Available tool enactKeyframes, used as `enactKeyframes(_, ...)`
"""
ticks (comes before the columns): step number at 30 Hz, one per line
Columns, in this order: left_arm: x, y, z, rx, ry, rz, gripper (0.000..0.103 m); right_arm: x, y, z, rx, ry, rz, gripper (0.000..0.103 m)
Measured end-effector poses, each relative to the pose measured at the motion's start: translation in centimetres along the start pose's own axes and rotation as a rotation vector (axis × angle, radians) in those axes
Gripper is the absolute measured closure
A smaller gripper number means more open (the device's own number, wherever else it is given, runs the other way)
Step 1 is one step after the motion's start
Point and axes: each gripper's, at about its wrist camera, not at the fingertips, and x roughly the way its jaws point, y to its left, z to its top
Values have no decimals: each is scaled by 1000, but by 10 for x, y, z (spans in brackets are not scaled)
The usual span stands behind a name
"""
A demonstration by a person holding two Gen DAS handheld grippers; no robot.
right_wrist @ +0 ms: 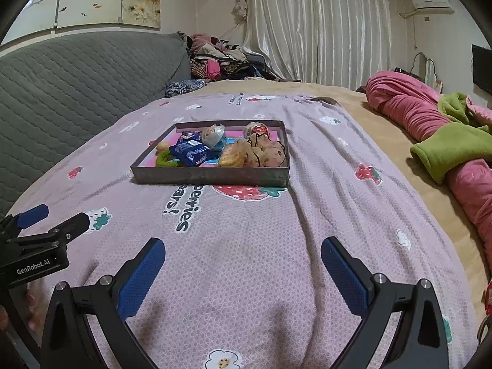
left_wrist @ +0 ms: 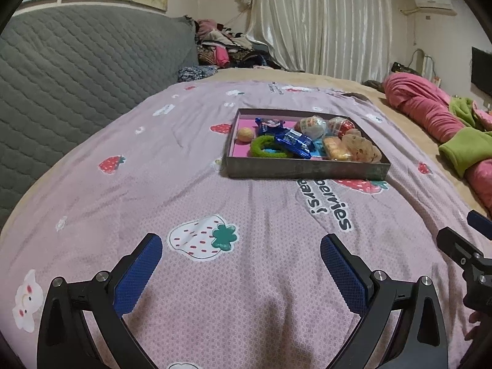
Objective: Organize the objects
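A shallow grey box (left_wrist: 304,170) with a pink floor sits on the pink strawberry sheet, also in the right wrist view (right_wrist: 212,177). In it lie blue snack packets (left_wrist: 293,141), a green ring (left_wrist: 265,149), a small yellow ball (left_wrist: 245,134), wrapped round sweets (left_wrist: 313,126), biscuits (left_wrist: 336,149) and a tan plush (left_wrist: 359,149). My left gripper (left_wrist: 241,264) is open and empty, low over the sheet, well short of the box. My right gripper (right_wrist: 243,266) is open and empty, beside it to the right.
A grey quilted headboard (left_wrist: 77,70) rises on the left. Rolled pink and green blankets (right_wrist: 430,129) lie on the right side of the bed. A clothes pile (left_wrist: 227,46) and curtains (left_wrist: 323,21) are at the far end.
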Motion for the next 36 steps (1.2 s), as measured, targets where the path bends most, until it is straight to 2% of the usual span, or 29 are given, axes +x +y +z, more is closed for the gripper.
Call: enactKeyframes(36, 6, -2, -5, 10, 10, -9, 0, 7, -4, -8, 6, 22, -11, 1)
